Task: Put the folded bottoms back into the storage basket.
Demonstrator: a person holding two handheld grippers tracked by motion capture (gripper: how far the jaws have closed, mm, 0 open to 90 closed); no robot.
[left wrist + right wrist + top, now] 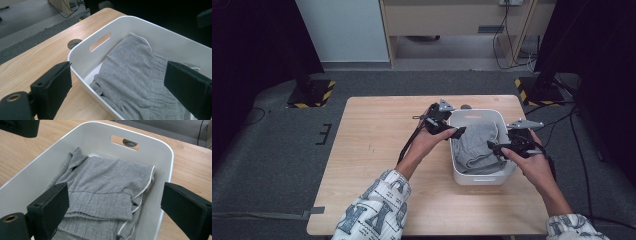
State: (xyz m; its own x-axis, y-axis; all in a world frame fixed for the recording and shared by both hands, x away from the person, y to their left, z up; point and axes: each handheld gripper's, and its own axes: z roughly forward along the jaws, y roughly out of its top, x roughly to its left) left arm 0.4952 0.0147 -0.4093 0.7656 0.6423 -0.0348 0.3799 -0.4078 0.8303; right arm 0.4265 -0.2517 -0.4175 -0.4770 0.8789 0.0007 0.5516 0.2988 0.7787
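Closest to me, the person's patterned sleeves (374, 207) come in over the near edge of the wooden table (372, 135), forearms reaching forward. The left gripper (452, 131) sits at the left rim of the white plastic bin (484, 178), and the right gripper (497, 147) hangs over the bin's right side. Both have their jaws spread wide with nothing between the pads; from the left gripper view one jaw stands outside the bin wall and the other above the cloth, not touching it. Inside the bin lies a folded grey sweatshirt (110, 187), ribbed hem toward the near end and a thin white edging along one fold, filling most of the floor of the bin. At the bin's far end wall there is a slot handle (125, 143), and just beyond it a round hole in the tabletop (74, 43). Farther back, yellow-and-black striped stand bases (312, 93) rest on the grey carpet.
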